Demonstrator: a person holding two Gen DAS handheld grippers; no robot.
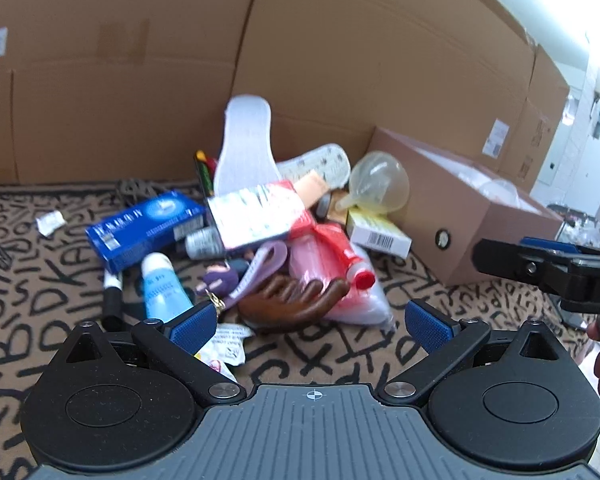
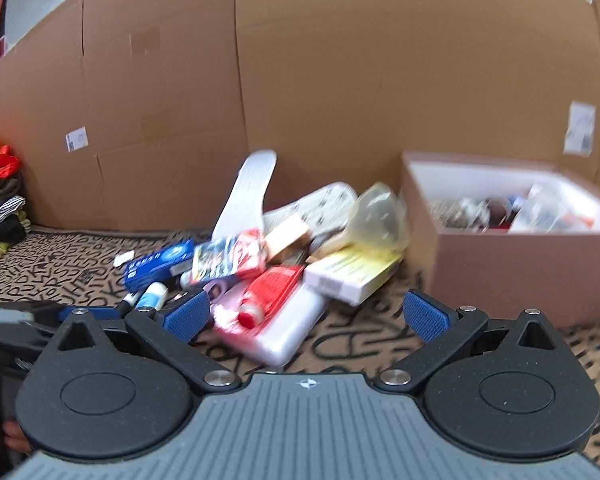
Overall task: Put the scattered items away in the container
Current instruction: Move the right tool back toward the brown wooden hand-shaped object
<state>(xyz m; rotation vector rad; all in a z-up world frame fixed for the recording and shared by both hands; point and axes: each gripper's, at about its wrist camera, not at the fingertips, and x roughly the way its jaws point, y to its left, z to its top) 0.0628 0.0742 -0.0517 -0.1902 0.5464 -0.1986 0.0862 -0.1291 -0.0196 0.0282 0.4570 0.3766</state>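
Right wrist view: tall brown cardboard wall [image 2: 300, 80] behind everything; letter-patterned tan counter cloth [image 2: 60, 276] below. Pinkish-brown open cardboard box [image 2: 512, 264], the container, sits right, partly filled, contents blurred. Scattered heap lies just left of it: white foam insole [image 2: 244, 196] leaning on the wall, clear yellowish plastic funnel [image 2: 380, 212], white-and-yellow carton [image 2: 352, 276], red-capped red tube [image 2: 272, 292], blue rectangular carton [image 2: 160, 264]. Brown wooden comb [image 1: 296, 300] and pale-blue tube [image 1: 162, 284] show nearest in the left view.

Left gripper [image 1: 314, 324] hovers over the heap, fingers spread, empty. Right gripper [image 2: 310, 316] likewise spread, holding nothing.

Risks, my judgement: items overlap, so lifting one may drag neighbours; the funnel looks ready to roll; both grippers are close and could collide.

Writing: barcode on the white-and-yellow carton; blue carton's print unreadable.
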